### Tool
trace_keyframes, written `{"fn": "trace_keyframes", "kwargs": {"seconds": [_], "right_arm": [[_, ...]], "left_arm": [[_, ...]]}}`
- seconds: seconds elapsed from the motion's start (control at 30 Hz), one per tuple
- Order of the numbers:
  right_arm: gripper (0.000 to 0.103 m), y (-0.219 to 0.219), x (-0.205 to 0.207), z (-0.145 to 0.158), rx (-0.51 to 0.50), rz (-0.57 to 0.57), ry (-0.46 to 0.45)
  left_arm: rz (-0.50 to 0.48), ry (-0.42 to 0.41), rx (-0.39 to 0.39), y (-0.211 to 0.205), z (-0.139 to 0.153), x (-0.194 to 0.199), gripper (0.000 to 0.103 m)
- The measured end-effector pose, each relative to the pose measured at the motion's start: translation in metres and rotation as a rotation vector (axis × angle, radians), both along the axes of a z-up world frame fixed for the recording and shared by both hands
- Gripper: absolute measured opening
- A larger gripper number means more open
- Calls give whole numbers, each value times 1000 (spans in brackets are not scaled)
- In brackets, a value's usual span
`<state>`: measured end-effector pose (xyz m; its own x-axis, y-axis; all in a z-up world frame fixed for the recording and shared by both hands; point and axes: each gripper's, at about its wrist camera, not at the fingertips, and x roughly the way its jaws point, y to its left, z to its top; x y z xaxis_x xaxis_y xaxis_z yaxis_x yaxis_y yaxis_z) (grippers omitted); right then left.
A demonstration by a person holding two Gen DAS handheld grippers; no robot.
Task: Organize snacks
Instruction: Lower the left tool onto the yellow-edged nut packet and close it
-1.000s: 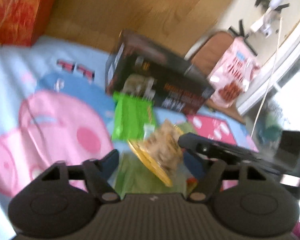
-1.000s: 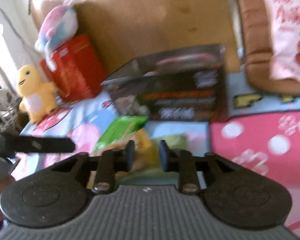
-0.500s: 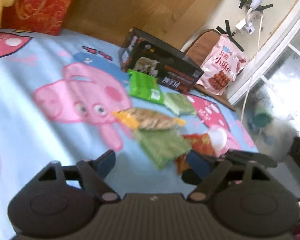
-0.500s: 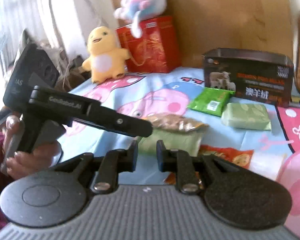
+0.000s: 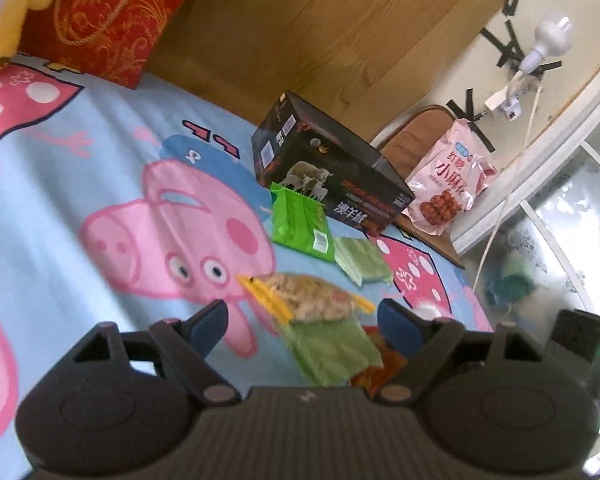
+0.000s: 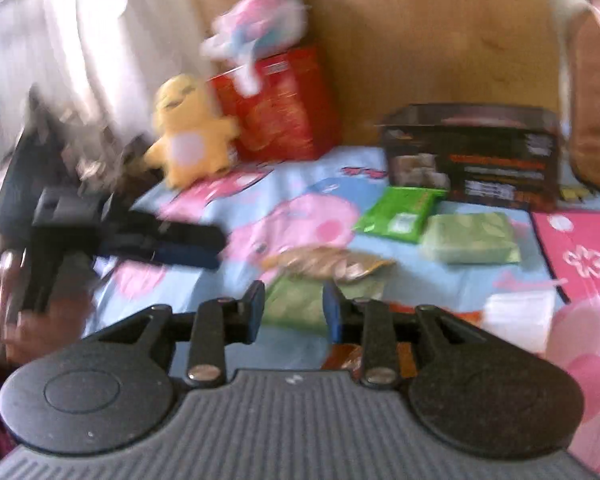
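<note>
- Left gripper (image 5: 300, 316): jaws wide apart, nothing between the pads; raised above the cartoon bedsheet (image 5: 60, 200).
- Right gripper (image 6: 294, 306): jaws narrow, have just been opening; nothing gripped.
- Snacks on the sheet: yellow-edged clear packet (image 5: 308, 296) lies on top of a pale green bag (image 5: 332, 348), with an orange packet (image 5: 376, 372) beneath.
- Bright green packet (image 5: 300, 220) and a light green pack (image 5: 362, 260) lie just in front of the dark box (image 5: 332, 168).
- Pink bag (image 5: 448, 184) leans behind the box, off the sheet.
</note>
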<state>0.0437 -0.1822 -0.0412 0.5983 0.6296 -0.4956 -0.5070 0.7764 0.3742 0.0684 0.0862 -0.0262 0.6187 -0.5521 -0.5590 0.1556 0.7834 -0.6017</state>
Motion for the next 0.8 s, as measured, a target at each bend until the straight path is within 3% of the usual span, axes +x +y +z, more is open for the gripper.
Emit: {"fn": "trace_keyframes", "kwargs": {"seconds": [0.17,0.23,0.3,0.5,0.67,0.73,0.77,0.8], "right_arm": [[32,-10,47,-20,96,-96,207],[28,-1,57,-25,102,-68,244],[25,13,63,-27,68,-51,237],[25,58,61,-19,-55,66,127],[29,78,51,-15,-153,173,28],[40,72,54,-16,-162,172,41],[49,68,59,-17,-148,168,66],[51,66,64,-18,-128,163,97]], "left_arm": [[-26,66,-10,-11,-16,29,70],[-29,93,4,-15,-25,34,51],[-28,78,19,-15,-28,32,44],[50,41,48,15,-18,19,46],[112,40,45,41,-15,7,67],[99,26,9,47,-12,7,74],[88,22,-10,49,-12,9,74],[81,22,-21,49,-12,12,74]]}}
